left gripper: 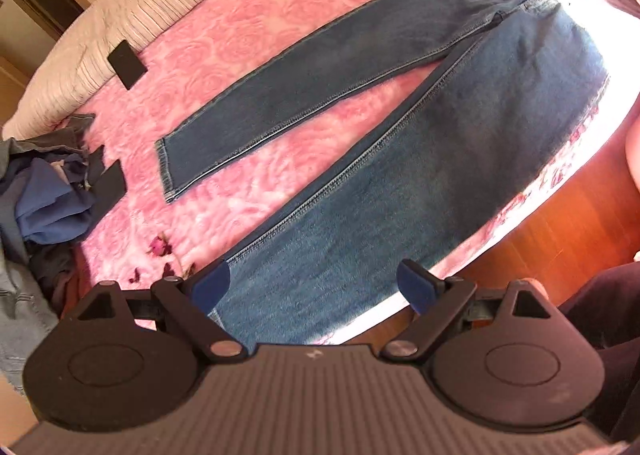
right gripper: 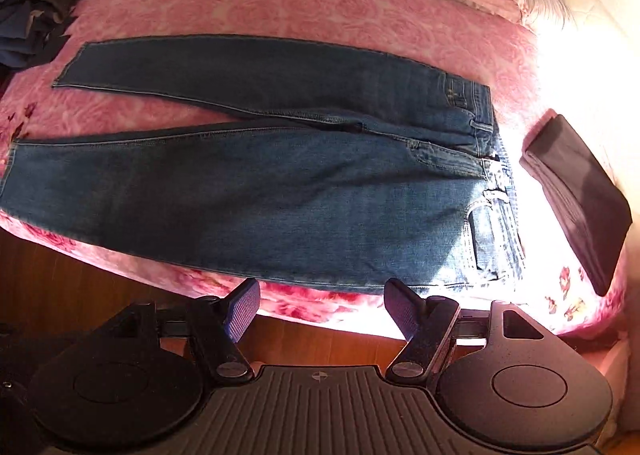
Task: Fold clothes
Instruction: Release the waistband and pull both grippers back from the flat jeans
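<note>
Jeans (right gripper: pixel 280 191) spread flat on the pink bedspread (right gripper: pixel 320 3)
Left gripper (left gripper: pixel 316 287) and right gripper (right gripper: pixel 320 307) hover with jaws wide, holding nothing

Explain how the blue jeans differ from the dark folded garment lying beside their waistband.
The jeans are blue denim; the folded garment is black or nearly so. The jeans lie spread flat with both legs apart, whereas the folded garment is a compact rectangle. The jeans cover much more of the pink blanket than the folded garment. Both rest on that blanket, ungripped.
</note>
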A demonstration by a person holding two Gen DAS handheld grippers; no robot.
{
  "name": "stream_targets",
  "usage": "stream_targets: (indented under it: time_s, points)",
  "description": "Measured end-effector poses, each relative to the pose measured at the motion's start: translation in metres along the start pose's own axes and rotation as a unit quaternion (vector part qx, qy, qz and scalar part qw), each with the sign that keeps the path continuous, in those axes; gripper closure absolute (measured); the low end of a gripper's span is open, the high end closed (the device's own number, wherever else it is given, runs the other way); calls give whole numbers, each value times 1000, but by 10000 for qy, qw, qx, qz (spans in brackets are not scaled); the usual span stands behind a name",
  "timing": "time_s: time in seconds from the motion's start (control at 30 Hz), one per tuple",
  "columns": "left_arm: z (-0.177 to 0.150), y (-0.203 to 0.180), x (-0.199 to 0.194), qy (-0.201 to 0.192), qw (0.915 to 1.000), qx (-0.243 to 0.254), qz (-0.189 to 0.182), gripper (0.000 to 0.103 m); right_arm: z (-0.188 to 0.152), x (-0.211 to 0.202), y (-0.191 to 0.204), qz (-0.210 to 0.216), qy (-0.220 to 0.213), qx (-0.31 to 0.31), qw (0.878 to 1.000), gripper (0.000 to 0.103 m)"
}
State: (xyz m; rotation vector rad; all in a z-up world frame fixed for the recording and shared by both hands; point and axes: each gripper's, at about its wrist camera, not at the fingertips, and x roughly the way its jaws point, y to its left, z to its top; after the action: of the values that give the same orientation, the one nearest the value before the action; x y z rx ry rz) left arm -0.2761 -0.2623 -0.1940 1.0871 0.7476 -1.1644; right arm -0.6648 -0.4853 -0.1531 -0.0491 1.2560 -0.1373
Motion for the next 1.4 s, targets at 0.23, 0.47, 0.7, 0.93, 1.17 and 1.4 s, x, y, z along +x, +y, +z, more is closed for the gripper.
stream_targets:
  time_s: [0.23, 0.47, 0.7, 0.93, 1.17, 1.4]
  points:
    - [-14, -24, -19, 34, 9997, 34, 245, 14, -15, 1, -15, 98, -47, -295, 9995, 31]
    - [-26, -44, -33, 42, 9987, 88, 492, 14, -27, 1, -32, 97, -115, -510, 9986, 31]
    - [-38, -55, -35, 136, 9982, -115, 573, 14, -42, 3, -54, 15, 17, -632, 9980, 31]
    - [-47, -72, -32, 226, 9982, -31, 553, 14, -65, 3, -70, -155, 129, -692, 9974, 31]
    - [-45, -81, -29, 206, 9990, 160, 358, 14, -95, -5, -77, -116, 382, -453, 9982, 31]
    - [-32, -87, -24, 70, 9991, 326, 263, 14, -116, -7, -80, -153, 531, -145, 9984, 31]
